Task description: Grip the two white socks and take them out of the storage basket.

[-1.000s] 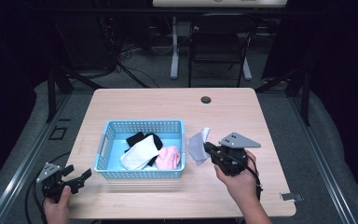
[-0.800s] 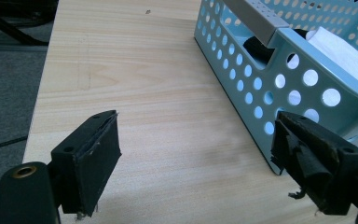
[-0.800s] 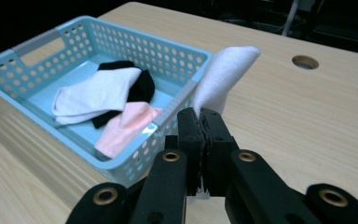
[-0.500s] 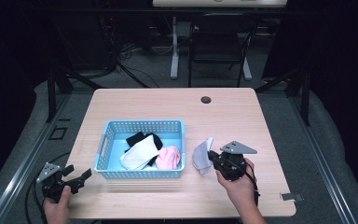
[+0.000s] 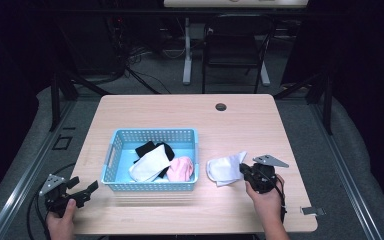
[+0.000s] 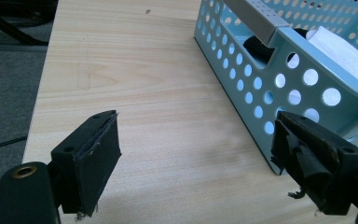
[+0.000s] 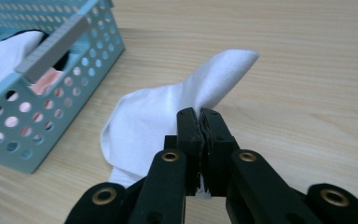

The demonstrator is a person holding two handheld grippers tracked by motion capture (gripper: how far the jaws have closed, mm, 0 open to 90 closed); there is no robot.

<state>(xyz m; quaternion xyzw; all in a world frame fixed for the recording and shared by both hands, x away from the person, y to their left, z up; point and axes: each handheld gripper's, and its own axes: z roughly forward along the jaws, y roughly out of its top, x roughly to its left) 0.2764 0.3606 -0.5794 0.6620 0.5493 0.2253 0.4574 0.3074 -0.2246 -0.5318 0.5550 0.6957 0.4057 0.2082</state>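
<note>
Right tongs [image 7: 200, 114] are pressed together on a white sock [image 7: 163, 116], pinching its cloth near the middle. Left tongs [image 6: 193, 154] stand spread wide and hold nothing, at the near left corner of the table [image 5: 260, 120]. The sock lies on the wood just right of the blue basket [image 5: 152, 136], its length running left to right. I judge the right hand [image 5: 267, 202] is much nearer to it.
</note>
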